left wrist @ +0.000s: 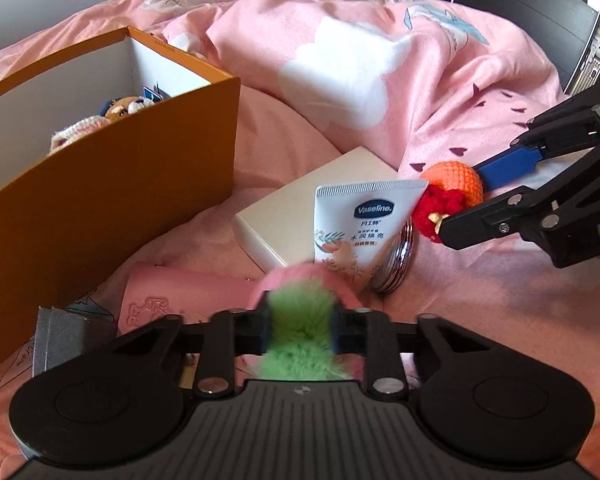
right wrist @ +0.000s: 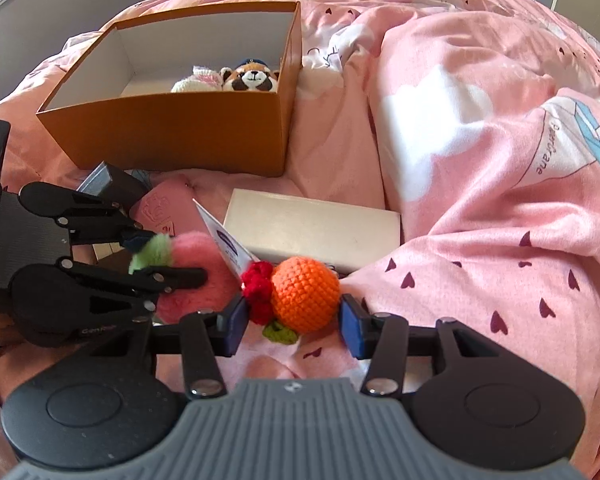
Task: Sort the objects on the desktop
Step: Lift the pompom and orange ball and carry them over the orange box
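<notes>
My left gripper is shut on the green leaf of a pink plush peach; the peach also shows in the right wrist view. My right gripper is open around an orange crochet fruit with a red crochet bunch and does not squeeze it; the fruit also shows in the left wrist view. An orange box at the back holds a raccoon plush and a white-pink plush. A Vaseline tube lies between the grippers.
A white flat box lies behind the fruit on the pink bedding. A pink card case, a grey box and a round metal tin lie nearby. A bunched pink duvet rises on the right.
</notes>
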Demonstrator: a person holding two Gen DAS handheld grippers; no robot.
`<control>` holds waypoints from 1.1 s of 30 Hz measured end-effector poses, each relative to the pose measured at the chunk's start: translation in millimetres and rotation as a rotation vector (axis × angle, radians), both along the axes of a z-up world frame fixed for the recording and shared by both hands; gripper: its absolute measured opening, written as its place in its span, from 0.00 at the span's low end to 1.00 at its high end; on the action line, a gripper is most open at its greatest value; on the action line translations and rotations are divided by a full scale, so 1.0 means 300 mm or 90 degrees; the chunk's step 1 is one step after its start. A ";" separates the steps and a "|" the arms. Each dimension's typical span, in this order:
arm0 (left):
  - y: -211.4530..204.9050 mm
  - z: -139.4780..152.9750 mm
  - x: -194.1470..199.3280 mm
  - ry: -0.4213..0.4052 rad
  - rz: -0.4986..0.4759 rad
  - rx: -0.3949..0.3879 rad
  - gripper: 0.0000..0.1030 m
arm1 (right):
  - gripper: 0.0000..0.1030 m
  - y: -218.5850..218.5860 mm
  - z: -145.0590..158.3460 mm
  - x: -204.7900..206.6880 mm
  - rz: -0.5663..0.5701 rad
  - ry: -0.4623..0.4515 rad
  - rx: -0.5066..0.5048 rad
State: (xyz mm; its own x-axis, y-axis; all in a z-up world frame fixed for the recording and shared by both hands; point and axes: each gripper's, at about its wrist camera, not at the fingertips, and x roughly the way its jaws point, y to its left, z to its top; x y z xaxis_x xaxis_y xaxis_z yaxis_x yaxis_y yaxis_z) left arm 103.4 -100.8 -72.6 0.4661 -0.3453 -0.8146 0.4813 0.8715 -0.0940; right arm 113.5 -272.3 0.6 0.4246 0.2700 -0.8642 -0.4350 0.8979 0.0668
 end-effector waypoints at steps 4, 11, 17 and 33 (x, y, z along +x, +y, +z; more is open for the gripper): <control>0.010 0.021 -0.014 -0.003 0.003 0.007 0.10 | 0.50 0.009 0.028 -0.002 0.005 -0.016 -0.005; 0.056 0.089 -0.063 -0.026 0.026 -0.038 0.06 | 0.50 0.023 0.053 -0.018 0.006 -0.032 0.004; 0.105 0.171 -0.079 -0.059 0.052 -0.064 0.05 | 0.50 0.039 0.114 -0.027 0.015 -0.073 0.012; 0.297 0.438 -0.051 -0.181 0.130 -0.119 0.04 | 0.50 0.149 0.307 0.056 0.097 -0.185 0.082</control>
State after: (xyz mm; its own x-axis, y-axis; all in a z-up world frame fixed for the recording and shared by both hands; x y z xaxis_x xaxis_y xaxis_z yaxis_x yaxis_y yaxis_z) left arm 88.1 -11.7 58.8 0.7384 -0.3520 -0.5753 0.3294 0.9326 -0.1478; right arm 130.3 -227.5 92.6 0.5942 0.4488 -0.6675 -0.5812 0.8132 0.0294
